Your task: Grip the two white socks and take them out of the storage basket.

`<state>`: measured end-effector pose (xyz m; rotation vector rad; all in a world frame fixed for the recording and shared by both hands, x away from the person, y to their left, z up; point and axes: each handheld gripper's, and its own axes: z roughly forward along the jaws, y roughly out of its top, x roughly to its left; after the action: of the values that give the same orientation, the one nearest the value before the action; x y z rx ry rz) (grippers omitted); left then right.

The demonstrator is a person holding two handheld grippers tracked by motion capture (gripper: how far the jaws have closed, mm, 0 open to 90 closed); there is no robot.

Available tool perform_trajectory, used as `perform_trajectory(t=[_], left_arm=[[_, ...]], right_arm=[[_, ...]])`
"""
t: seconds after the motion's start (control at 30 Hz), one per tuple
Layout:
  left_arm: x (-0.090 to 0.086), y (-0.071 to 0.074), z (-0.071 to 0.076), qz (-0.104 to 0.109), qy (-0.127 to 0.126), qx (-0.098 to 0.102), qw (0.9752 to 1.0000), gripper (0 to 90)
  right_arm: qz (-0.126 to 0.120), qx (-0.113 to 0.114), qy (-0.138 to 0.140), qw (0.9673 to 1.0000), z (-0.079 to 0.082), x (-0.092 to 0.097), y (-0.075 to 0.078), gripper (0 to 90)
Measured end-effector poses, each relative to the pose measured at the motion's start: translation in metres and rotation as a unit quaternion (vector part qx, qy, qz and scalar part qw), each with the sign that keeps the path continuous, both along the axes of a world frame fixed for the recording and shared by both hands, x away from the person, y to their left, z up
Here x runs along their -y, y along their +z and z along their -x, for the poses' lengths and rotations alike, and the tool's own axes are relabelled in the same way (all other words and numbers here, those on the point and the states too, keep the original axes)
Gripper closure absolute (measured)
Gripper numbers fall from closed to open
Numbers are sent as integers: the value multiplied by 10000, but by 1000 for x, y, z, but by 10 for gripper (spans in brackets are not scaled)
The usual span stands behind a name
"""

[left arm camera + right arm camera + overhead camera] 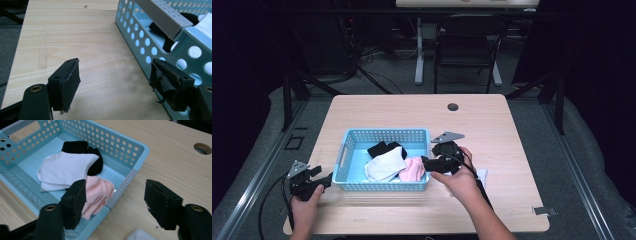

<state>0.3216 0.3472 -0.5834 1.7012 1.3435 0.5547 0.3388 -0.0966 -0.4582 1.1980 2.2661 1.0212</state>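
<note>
Work in hand: socks are going into a blue basket (384, 136); judging by the 3 bundles already inside and 1 outside, it looks mostly done.
Right gripper (428, 164): its jaws stand apart with nothing between them, seen clearly in the right gripper view (116, 202); it hovers over the basket's right end, just above the pink sock (98, 192), which I judge it is the one nearest to handle or has no grip on now.
Left gripper (324, 179): jaws wide apart and empty (115, 83); it sits low at the basket's left end, 1 jaw right against the perforated wall, probably to steady the basket while the other hand works.
Socks in basket: a white sock (384, 166) lies in the middle over a black sock (384, 148) at the back wall; the pink one is bunched in the front right corner, touching the white one.
Sock outside: a white bundle (140, 235) lies on the table just right of the basket, under the right hand, so it is within easy reach.
Surface: a pale wood table (492, 130) with a round cable hole (453, 107) near the far edge; the basket stands toward the near left.
Room: dim, grey floor, a dark chair (467, 47) and a white table leg (419, 52) beyond.
</note>
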Motion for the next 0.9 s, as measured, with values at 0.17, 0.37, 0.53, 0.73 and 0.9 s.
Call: perform_trajectory(t=[0.17, 0.37, 0.53, 0.73, 0.9], left_arm=[[0, 0, 0, 2, 1, 0, 10000, 240], [0, 0, 0, 5, 0, 3, 10000, 240], [-1, 1, 0, -4, -17, -31, 10000, 240], [-1, 0, 0, -5, -29, -33, 10000, 240], [0, 0, 0, 1, -20, -9, 10000, 239]], right_arm=[[219, -247, -25, 9995, -16, -19, -2, 431], [525, -382, 160, 9978, -30, -45, -10, 528], [530, -745, 145, 9957, -44, -63, -16, 541], [390, -1105, 36, 9931, -58, -76, -26, 619], [365, -1399, -13, 9895, -66, -86, -36, 659]])
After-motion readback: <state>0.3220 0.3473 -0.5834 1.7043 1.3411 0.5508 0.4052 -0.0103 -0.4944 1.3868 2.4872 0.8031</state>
